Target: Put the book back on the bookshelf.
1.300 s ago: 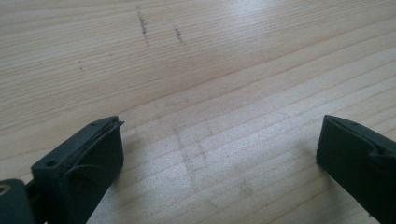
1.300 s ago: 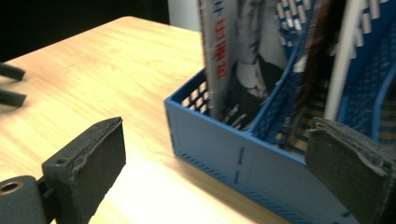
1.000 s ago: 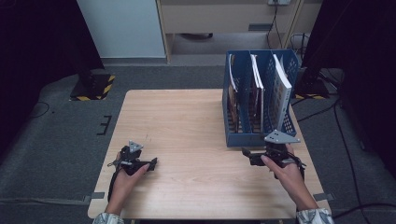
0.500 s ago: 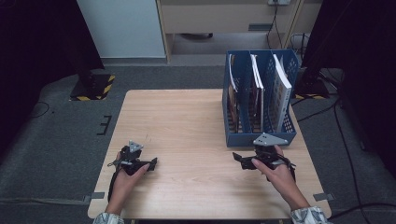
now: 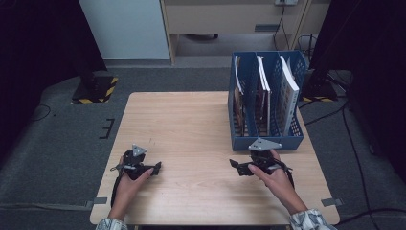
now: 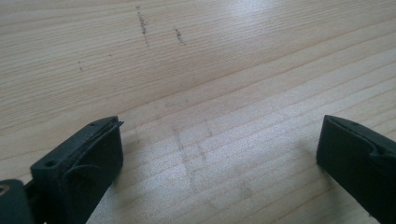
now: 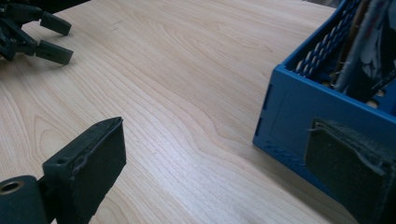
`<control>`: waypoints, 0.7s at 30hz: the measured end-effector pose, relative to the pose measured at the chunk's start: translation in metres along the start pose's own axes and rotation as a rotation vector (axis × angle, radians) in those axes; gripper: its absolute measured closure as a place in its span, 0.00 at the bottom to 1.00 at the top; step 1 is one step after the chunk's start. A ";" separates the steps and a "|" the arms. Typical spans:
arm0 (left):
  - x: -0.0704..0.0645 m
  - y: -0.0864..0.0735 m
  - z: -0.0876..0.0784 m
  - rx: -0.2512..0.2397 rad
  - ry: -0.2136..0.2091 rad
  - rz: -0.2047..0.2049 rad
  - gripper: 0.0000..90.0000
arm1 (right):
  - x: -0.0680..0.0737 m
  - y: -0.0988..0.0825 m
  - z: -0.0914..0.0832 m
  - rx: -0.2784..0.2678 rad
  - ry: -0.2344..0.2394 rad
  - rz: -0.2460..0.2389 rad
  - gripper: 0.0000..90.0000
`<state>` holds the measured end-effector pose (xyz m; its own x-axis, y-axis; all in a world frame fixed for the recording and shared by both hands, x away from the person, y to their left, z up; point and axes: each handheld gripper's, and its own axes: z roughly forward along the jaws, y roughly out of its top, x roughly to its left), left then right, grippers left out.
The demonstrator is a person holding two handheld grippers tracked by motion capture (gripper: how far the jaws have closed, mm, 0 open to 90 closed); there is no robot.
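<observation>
1. Near edge, high view: two forearms come in from the bottom, one hand on each gripper, both low over the wooden table (image 5: 191, 124).
2. Left gripper (image 5: 156, 167) sits near-left on the table, pointing right toward the middle. Left gripper view: jaws wide apart, nothing btwn them, just bare wood w/ a few dark scuff marks farther off.
3. Right gripper (image 5: 233, 164) sits near-right, grey three-cornered plate on top, tips pointing left. It's just in front of the blue file rack (image 5: 266, 103), near its front wall; can't tell from above whether the plate touches the rack.
4. Right gripper view: jaws spread wide, nothing held. Bare wood btwn them; rack's near lower corner (image 7: 299, 121) lies just beside the right-hand jaw, which overlaps the rack's front wall in the pic. Contact not clear.
5. Same view, far upper left: the left gripper's two black jaws (image 7: 53, 37), parted, well apart from the right one.
6. Mid table: bare wood btwn the two grippers.
7. Far right of table: the rack stands upright, three slots, perforated blue walls. Books/magazines (image 5: 287, 93) stand on edge in the slots, spines up, leaning slightly. Rightmost one shows a white cover edge.
8. Beyond the table: dark grey floor, cables at right, a pale cabinet (image 5: 124, 28) at far left-centre.
</observation>
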<state>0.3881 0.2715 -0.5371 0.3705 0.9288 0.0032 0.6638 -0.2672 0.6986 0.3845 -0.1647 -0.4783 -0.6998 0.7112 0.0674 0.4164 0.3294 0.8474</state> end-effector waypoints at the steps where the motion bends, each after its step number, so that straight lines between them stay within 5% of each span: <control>1: 0.000 0.000 0.000 0.000 0.000 0.000 0.00 | 0.002 0.001 0.003 0.002 0.006 -0.002 0.07; 13: -0.001 0.000 0.000 -0.001 -0.001 0.004 0.00 | 0.011 0.004 0.019 0.013 0.019 -0.012 0.07; 21: -0.001 -0.001 -0.001 0.000 -0.004 0.005 0.00 | 0.022 0.002 0.040 0.081 0.054 -0.019 0.07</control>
<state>0.3869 0.2706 -0.5371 0.3762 0.9265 0.0042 0.6618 -0.2719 0.6986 0.3929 -0.1240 -0.4962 -0.7375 0.6703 0.0818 0.4465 0.3931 0.8038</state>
